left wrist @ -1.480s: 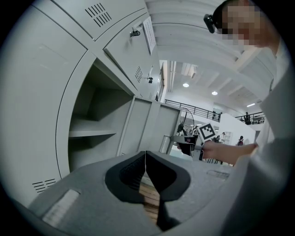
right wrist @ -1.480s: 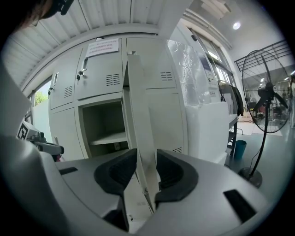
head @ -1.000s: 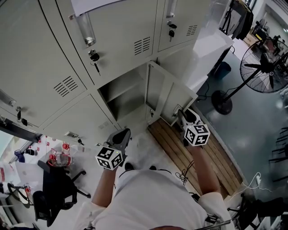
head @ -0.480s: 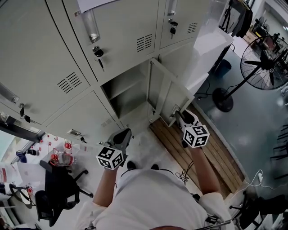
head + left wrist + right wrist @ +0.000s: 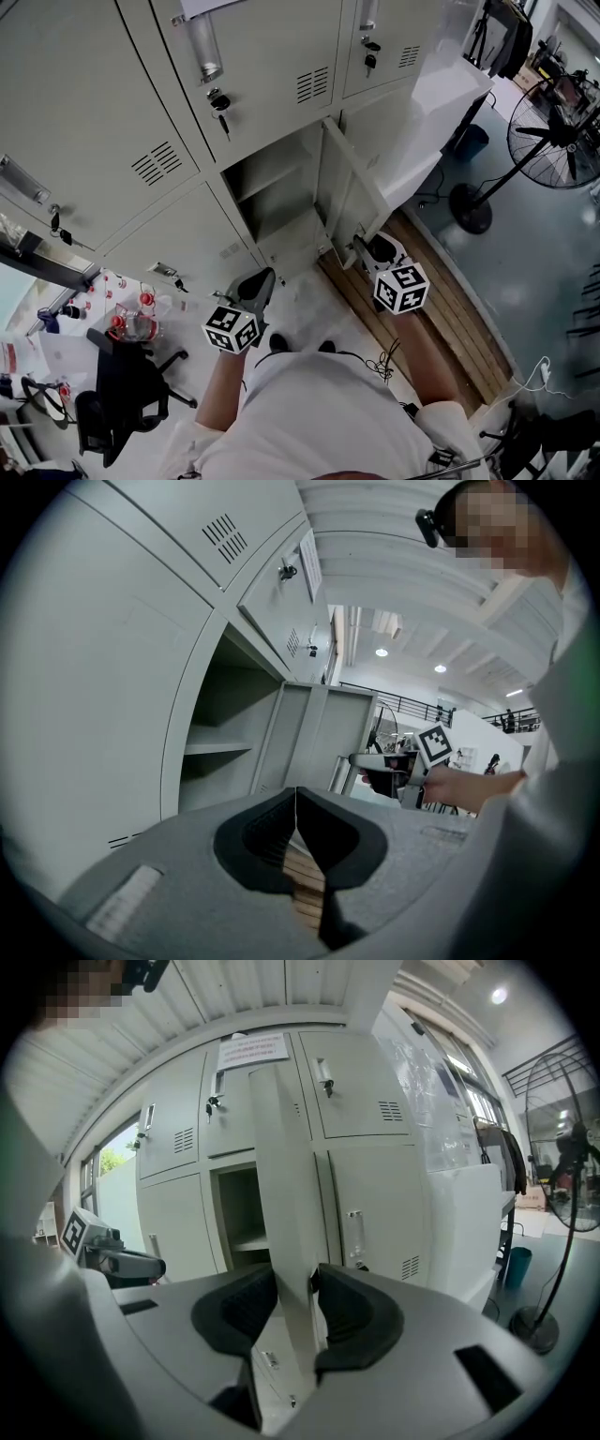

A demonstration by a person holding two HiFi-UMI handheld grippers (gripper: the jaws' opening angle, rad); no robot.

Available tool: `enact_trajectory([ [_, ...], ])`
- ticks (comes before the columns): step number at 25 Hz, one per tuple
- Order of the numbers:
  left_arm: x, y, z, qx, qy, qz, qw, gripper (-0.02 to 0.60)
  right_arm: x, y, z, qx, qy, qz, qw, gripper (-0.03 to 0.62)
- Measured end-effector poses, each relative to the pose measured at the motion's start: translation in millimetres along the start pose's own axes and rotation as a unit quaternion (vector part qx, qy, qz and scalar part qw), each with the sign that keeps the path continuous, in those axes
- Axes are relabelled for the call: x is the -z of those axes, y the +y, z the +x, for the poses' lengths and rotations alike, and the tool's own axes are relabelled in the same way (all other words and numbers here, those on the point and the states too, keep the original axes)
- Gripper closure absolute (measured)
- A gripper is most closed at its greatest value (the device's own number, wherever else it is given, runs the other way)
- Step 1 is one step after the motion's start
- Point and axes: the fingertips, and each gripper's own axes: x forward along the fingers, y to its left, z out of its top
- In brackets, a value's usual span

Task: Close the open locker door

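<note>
The open locker door (image 5: 354, 186) is grey metal and stands out from the lower row of lockers, beside its open compartment (image 5: 272, 199) with a shelf inside. My right gripper (image 5: 362, 247) holds the door's free edge near the bottom. In the right gripper view the door (image 5: 284, 1185) runs up between the jaws of the right gripper (image 5: 296, 1286), and both pads press on it. My left gripper (image 5: 255, 282) hangs in front of the lockers, left of the door, touching nothing. In the left gripper view the left gripper (image 5: 296, 793) has its jaws together and empty.
A standing fan (image 5: 551, 131) is at the far right. A wooden slatted platform (image 5: 441, 323) lies on the floor under the right arm. A white box-like cabinet (image 5: 439, 101) stands right of the lockers. A black office chair (image 5: 120, 398) sits at lower left. Keys (image 5: 221, 101) hang from upper doors.
My right gripper has moved a little to the left with the door edge in it, and the door has swung slightly toward the compartment. The left gripper has hardly moved.
</note>
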Motion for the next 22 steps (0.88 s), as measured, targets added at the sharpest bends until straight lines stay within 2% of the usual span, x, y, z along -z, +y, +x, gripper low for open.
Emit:
enact_trajectory([
  [13,2.5,17.4,-23.5,-0.03,-0.006,-0.006,0.9995,0.566,2.2,56.2,19.2,-0.05,0.004,-0.037,0.998,0.437],
  [22,2.6,24.3,-34.0,-0.047,-0.012,-0.01,0.9987,0.565,2.3,89.1,34.3,-0.095,0.01,-0.061,0.994,0.434],
])
